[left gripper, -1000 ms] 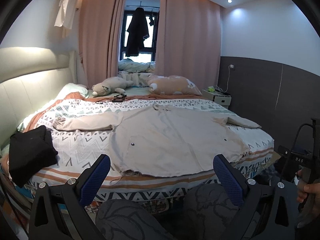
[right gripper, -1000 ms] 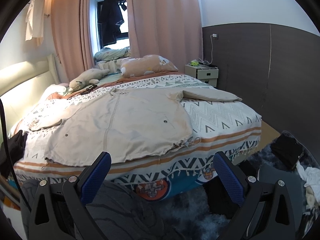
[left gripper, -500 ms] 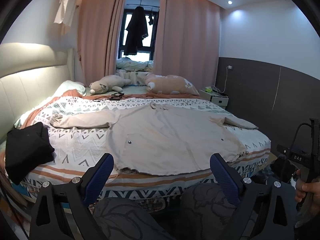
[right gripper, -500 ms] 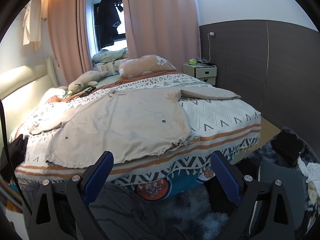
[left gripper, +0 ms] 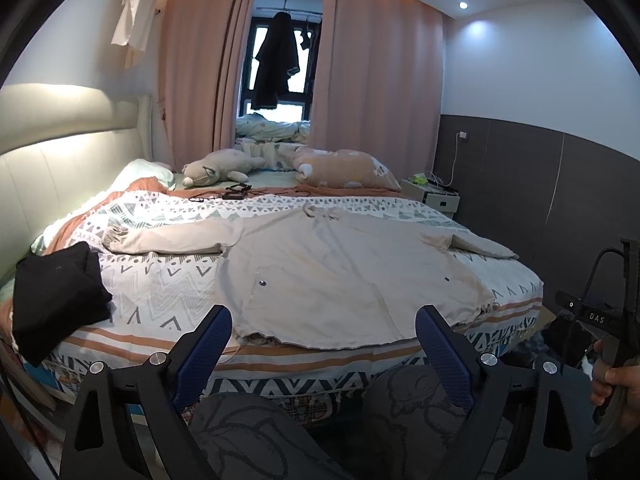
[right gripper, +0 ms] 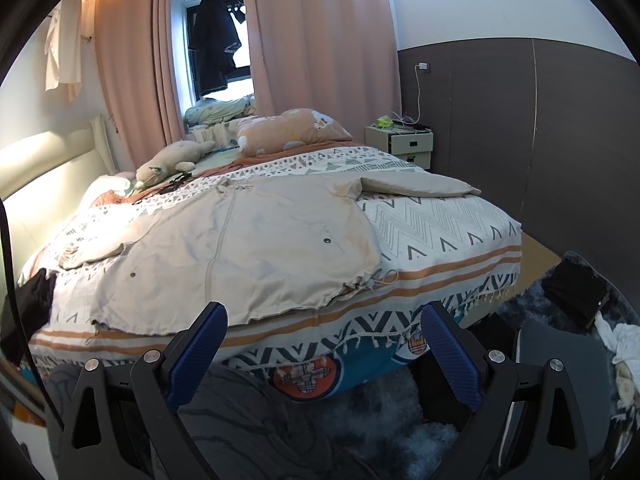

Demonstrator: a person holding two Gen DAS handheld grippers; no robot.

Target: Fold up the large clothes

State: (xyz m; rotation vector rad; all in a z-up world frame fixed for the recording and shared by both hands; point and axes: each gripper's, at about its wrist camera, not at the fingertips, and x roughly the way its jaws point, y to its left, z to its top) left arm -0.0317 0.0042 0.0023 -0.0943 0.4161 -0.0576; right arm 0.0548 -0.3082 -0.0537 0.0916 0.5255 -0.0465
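Left wrist view: beige jacket (left gripper: pixel 344 276) spread flat on the bed (left gripper: pixel 160 292), both grippers held short of it.

Left gripper (left gripper: pixel 324 340) has its blue-padded jaws set wide and closing slightly, with nothing between them; the jacket's hem lies beyond the fingertips, near the bed's front edge. Right gripper (right gripper: pixel 324 338) also stands wide apart and empty, aimed at the same hem from the bed's foot. The jacket lies front up on the patterned bedspread, one sleeve stretched toward the headboard side, the other toward the nightstand (right gripper: pixel 404 144) side. A folded black garment (left gripper: pixel 56 300) sits near the bed's left edge, well apart from the jacket. A plush toy (left gripper: pixel 220 166) and an orange pillow (left gripper: pixel 344 168) lie at the far end by the pink curtains (left gripper: pixel 380 92).
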